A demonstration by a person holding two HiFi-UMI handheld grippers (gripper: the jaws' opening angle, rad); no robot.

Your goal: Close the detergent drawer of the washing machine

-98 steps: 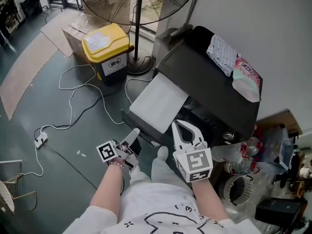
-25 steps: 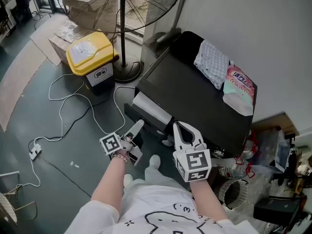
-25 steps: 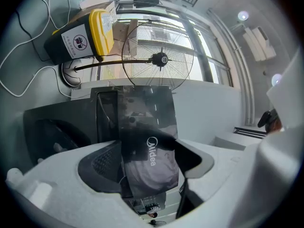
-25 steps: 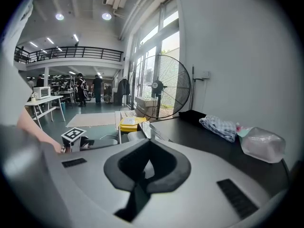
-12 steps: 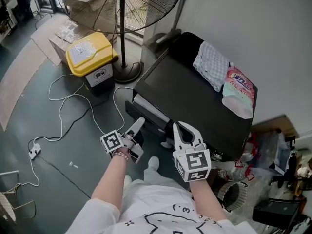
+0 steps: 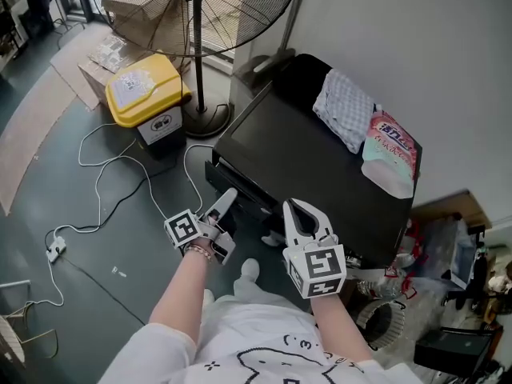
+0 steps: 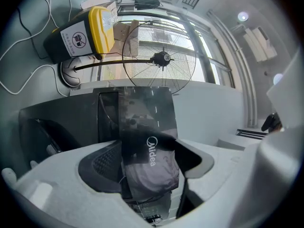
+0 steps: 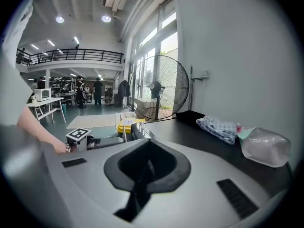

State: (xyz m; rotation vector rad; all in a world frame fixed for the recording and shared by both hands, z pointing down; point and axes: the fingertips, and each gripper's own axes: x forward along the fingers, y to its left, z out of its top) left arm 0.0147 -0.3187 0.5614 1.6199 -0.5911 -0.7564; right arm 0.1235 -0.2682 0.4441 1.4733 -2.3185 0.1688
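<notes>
The black washing machine [image 6: 320, 158] stands against the wall. Its detergent drawer [image 6: 238, 184] shows only as a dark front at the machine's near-left face, almost flush. My left gripper [image 6: 228, 197] has its tip on that front. In the left gripper view the glossy drawer panel [image 7: 149, 141] with a logo fills the gap between the jaws of the left gripper [image 7: 152, 175], pad to pad. My right gripper [image 6: 300, 210] hovers shut and empty by the machine's near edge. In its own view the right gripper [image 8: 145, 170] points over the machine's top [image 8: 199, 137].
A checked cloth [image 6: 344, 110] and a pink-and-white bag [image 6: 392, 154] lie on the machine. A yellow-lidded bin [image 6: 144, 94], a standing fan [image 6: 200, 6] and white cables [image 6: 104, 190] are on the floor to the left. Clutter [image 6: 448, 294] crowds the right side.
The drawer, far out with its white top showing 3.9 s ago, has slid into the machine. My left gripper has followed it inward. The right gripper has hardly moved.
</notes>
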